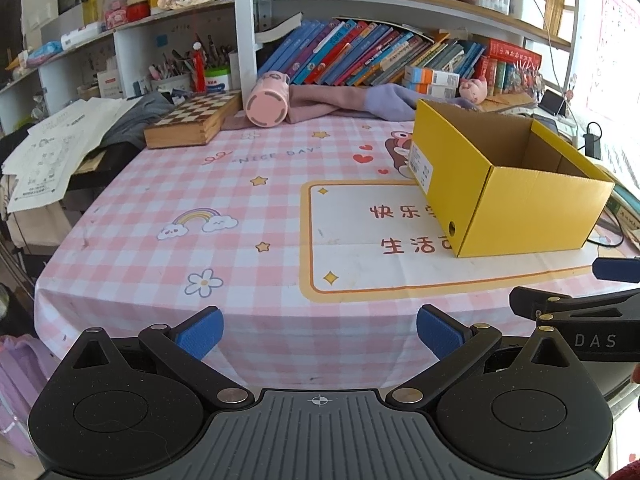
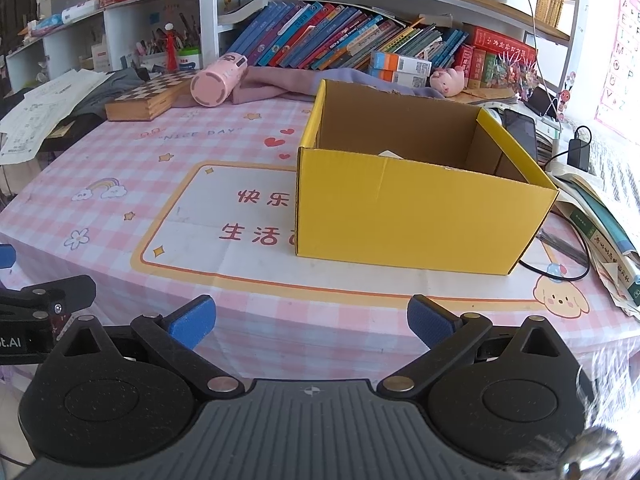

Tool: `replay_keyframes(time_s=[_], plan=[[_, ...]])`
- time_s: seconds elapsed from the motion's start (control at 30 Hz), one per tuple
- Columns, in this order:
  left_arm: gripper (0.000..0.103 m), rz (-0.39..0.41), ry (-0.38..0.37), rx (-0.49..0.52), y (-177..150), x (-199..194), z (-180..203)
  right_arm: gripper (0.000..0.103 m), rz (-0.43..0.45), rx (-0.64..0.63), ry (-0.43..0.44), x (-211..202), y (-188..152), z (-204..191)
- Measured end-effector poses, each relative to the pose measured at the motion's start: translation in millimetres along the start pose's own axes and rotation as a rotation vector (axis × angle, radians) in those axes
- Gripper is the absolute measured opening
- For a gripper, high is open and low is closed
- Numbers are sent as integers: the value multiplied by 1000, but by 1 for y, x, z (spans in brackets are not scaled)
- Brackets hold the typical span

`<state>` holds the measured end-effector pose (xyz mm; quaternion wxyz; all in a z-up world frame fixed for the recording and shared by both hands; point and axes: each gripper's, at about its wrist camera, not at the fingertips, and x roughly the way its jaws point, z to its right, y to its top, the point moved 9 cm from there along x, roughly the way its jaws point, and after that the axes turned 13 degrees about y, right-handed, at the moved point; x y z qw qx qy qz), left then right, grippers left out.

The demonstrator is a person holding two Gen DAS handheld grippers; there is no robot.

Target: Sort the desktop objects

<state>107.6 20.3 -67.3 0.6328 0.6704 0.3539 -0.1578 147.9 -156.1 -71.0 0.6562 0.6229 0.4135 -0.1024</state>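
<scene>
The open yellow cardboard box [image 2: 416, 216] stands on the pink checked tablecloth [image 2: 120, 152], mouth up, seemingly to receive sorted items. The pink cup [image 2: 218, 80] lies on its side near the back, beside the wooden chessboard box [image 2: 146, 98]. The left gripper [image 1: 320, 334] and right gripper [image 2: 312, 326] hover at the near edge, jaws apart and empty.

Home study desk [image 1: 168, 184], crowded bookshelves [image 1: 360, 52]

Yellow box [image 1: 512, 196] on pink checked tablecloth [image 1: 168, 200]
</scene>
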Motion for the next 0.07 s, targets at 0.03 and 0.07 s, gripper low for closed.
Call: replay_keyframes(time_s=[0.03, 0.07], plan=[[103, -1, 2, 0, 0, 1, 0, 103, -2, -1, 1, 1, 0, -1], [103, -5, 6, 0, 0, 2, -1, 103, -3, -2, 2, 1, 0, -1]])
